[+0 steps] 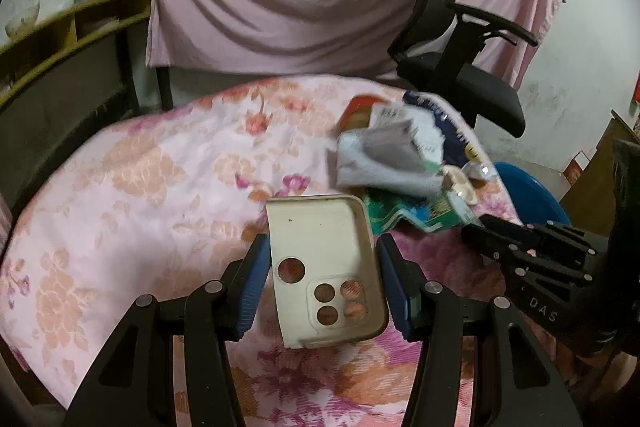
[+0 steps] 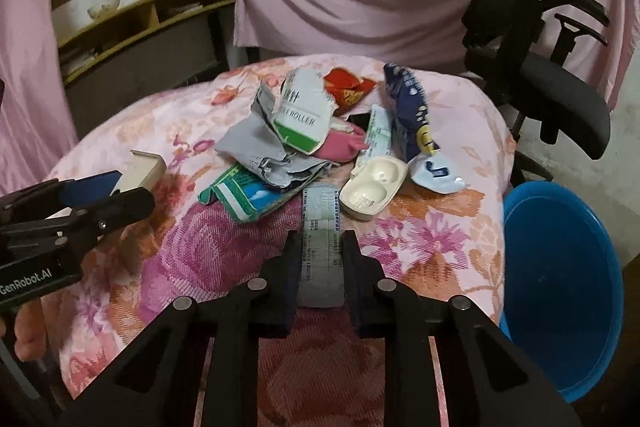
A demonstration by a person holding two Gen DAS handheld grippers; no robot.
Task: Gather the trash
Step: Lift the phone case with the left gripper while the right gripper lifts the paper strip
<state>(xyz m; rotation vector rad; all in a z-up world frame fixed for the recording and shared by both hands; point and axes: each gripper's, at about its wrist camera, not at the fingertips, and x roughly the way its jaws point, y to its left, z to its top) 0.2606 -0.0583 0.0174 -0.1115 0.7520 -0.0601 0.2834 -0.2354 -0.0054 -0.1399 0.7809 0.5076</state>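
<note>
left gripper (image 1: 322, 281): blue pads clamped on the long edges of a cream plastic phone case (image 1: 326, 271), inner face up. Long axis runs along the fingers; camera cut-outs at the near end, far end pointing at the trash pile. Held just above the pink floral cloth (image 1: 132, 179).
right gripper (image 2: 322, 269): black jaws narrow around a printed grey-white paper strip (image 2: 322, 227). Strip's long axis runs straight away from the camera toward the pile, far end lying on the cloth. Can't confirm the pads actually press it.
trash pile (image 2: 304, 135): torn white-green carton, grey crumpled paper, green-blue box, red packet, navy wrapper, cream two-cup blister tray (image 2: 374, 185). Heaped at the cloth's far centre, overlapping.
blue round plastic basin (image 2: 560, 287): right of the cloth and lower, cut off by the lens edge.
hard to read: pile is motion-blurred in the left view; print on the strip illegible.
black office chair (image 2: 560, 75): behind the cloth, right.
</note>
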